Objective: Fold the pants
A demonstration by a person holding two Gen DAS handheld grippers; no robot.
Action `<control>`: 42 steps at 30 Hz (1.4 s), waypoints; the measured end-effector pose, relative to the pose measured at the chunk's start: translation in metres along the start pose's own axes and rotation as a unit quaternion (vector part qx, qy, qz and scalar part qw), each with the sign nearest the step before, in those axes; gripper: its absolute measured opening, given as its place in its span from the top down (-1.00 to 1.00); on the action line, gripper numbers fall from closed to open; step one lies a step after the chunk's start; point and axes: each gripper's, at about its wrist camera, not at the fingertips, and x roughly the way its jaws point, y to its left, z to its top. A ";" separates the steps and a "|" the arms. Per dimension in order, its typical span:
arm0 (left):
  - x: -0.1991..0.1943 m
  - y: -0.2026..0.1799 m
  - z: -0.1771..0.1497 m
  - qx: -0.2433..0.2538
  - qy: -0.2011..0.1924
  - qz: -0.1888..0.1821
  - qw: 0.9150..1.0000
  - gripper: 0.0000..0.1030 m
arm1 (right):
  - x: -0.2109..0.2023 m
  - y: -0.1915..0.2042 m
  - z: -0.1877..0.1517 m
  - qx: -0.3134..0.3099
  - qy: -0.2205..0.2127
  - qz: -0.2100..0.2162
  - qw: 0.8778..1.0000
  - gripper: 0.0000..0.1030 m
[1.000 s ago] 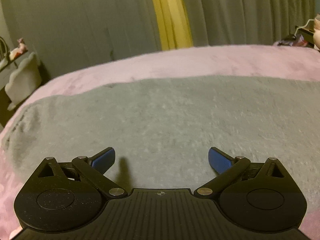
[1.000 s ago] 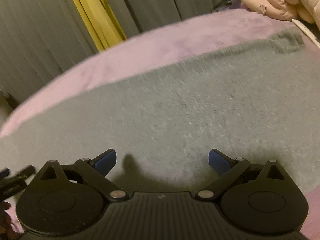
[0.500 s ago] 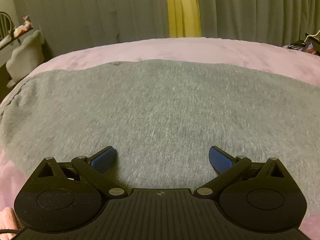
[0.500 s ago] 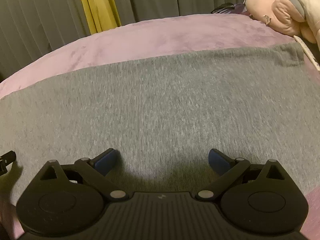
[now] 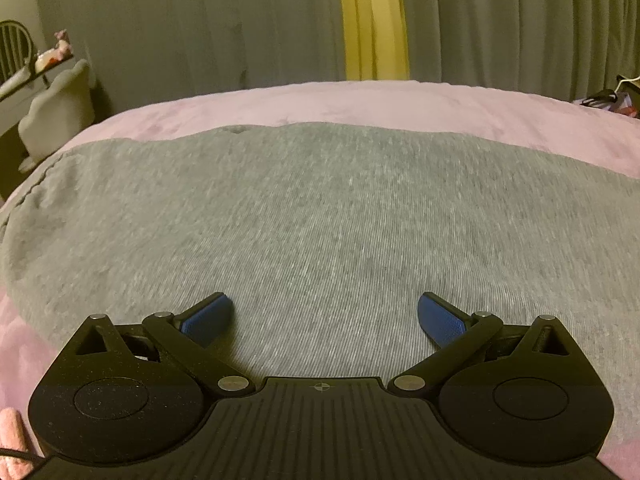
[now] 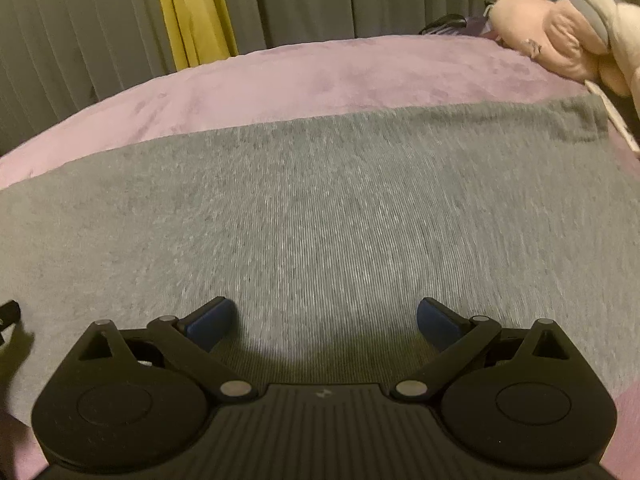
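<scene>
- We've got the grey pants (image 5: 320, 216) spread flat across the pink bed cover (image 5: 400, 104), filling most of both wrist views.
- Our left claw (image 5: 325, 312) sits low over the near edge of the pants at 6 o'clock, blue pads (image 5: 208, 318) spread wide with nothing between them, just grey knit fabric underneath.
- Same deal with our right claw (image 6: 325, 314): jaws wide apart, gripping nothing, hovering over the cloth with its shadow right below.
- In the left view the pants curve off toward 9 o'clock with a seam along that edge; in the right view a cuffed end (image 6: 580, 120) lies toward 2 o'clock.
- A pink plush toy (image 6: 560, 40) rests on the bed at 1 to 2 o'clock in the right view, just beyond that cuff.
- Grey curtains (image 5: 160, 20) hang behind the bed, with a yellow curtain strip (image 5: 374, 20) at 12 o'clock.
- Can't tell if either claw actually touches the fabric.
</scene>
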 end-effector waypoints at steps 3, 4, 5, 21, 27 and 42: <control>0.001 0.000 0.001 0.001 -0.004 0.001 1.000 -1.00 | 0.005 0.001 0.004 -0.010 -0.011 -0.002 1.000 -0.93; 0.002 0.000 0.002 0.001 -0.006 0.001 1.000 -1.00 | 0.007 0.000 0.006 -0.013 -0.017 -0.002 1.000 -0.93; 0.003 0.000 0.003 0.002 -0.008 0.001 1.000 -1.00 | 0.009 -0.002 0.008 -0.016 -0.024 -0.002 1.000 -0.93; 0.074 -0.007 0.068 0.042 -0.023 -0.038 0.998 -1.00 | 0.069 -0.027 0.081 0.009 -0.057 -0.022 0.998 -0.93; 0.079 0.007 0.077 0.026 -0.021 -0.071 0.997 -1.00 | 0.081 -0.040 0.107 0.005 -0.062 -0.026 0.998 -0.93; 0.074 0.040 0.069 0.007 -0.071 0.004 0.997 -1.00 | 0.066 -0.160 0.086 0.066 -0.079 -0.148 0.984 -0.93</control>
